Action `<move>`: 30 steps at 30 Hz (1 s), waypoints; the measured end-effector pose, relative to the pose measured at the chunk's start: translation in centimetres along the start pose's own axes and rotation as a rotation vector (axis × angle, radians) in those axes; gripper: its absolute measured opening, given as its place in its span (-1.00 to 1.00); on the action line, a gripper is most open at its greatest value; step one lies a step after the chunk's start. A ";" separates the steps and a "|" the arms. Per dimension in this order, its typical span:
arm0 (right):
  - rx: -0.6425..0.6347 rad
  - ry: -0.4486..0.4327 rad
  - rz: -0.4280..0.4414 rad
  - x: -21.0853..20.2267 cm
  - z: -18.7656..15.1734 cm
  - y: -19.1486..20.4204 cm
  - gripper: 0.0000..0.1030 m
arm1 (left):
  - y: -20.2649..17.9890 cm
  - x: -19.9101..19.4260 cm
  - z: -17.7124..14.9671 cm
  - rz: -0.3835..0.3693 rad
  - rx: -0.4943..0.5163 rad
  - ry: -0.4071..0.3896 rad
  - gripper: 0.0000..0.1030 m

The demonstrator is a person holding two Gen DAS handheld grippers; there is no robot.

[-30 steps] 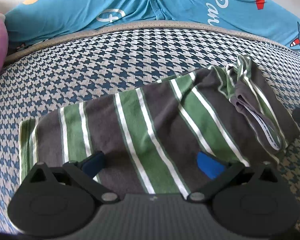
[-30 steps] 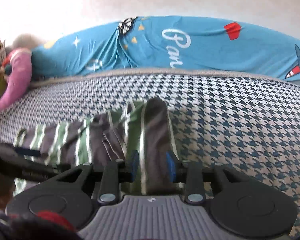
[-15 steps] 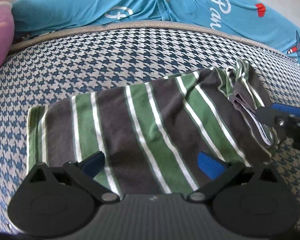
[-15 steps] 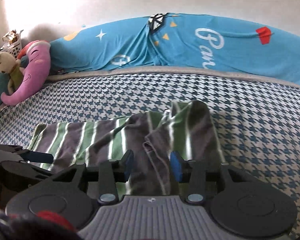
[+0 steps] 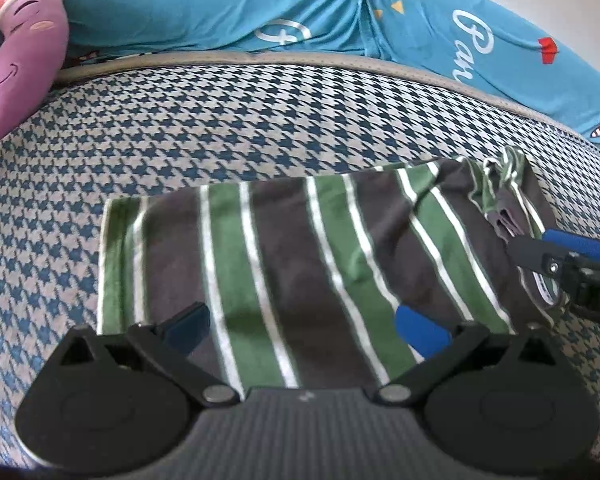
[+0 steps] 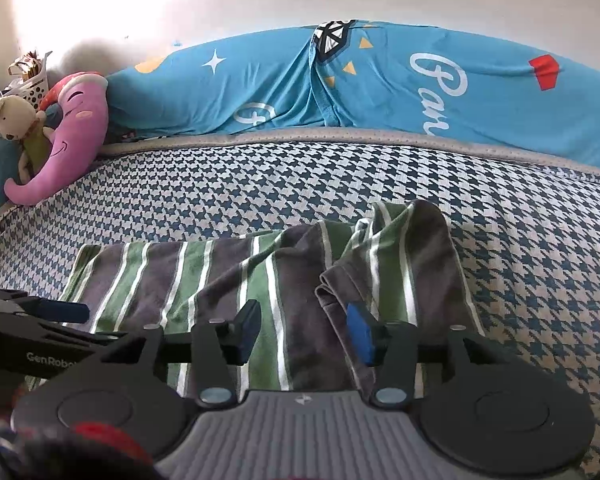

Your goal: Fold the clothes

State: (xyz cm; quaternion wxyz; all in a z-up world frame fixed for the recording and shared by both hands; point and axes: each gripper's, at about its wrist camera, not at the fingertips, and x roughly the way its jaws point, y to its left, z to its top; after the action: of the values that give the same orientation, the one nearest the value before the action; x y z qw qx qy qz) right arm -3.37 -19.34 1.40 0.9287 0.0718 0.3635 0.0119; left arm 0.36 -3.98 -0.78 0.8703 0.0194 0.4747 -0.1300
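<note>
A: Left wrist view?
B: The left hand-held gripper (image 5: pixel 303 326) hovers low, fingers spread wide over the striped shirt (image 5: pixel 300 264), which lies flat on the houndstooth mattress (image 5: pixel 220 128). The right hand-held gripper (image 5: pixel 556 248) enters at 3 o'clock.

A: Right wrist view?
B: Its fingers are spread, pinching nothing, over the shirt's rumpled end. Only here: a beige plush dog (image 6: pixel 14 118) beside the pink plush elephant (image 6: pixel 72 136) at 10 o'clock.
</note>
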 end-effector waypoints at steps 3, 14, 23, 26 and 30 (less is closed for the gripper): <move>-0.007 0.001 0.005 0.2 0.0 0.5 -0.06 | 0.1 0.2 0.2 0.009 -0.008 -0.005 1.00; -0.038 0.011 0.028 0.9 -0.2 2.0 -0.06 | 1.3 -0.3 0.4 0.046 -0.028 -0.028 0.99; -0.073 0.017 0.054 1.5 -0.1 3.4 -0.06 | 3.4 -0.2 0.8 0.091 -0.074 -0.034 0.99; -0.094 0.018 0.061 1.7 -0.2 4.1 -0.06 | 4.0 -0.2 0.8 0.103 -0.081 -0.036 0.99; -0.112 0.025 0.076 1.9 -0.2 4.7 -0.06 | 4.7 -0.2 0.9 0.124 -0.086 -0.041 0.99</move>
State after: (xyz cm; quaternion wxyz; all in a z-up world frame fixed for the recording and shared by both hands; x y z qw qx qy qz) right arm -1.93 -14.56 0.62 0.9256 0.0333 0.3707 0.0685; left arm 2.14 0.42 -0.57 0.8862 0.0087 0.4598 -0.0559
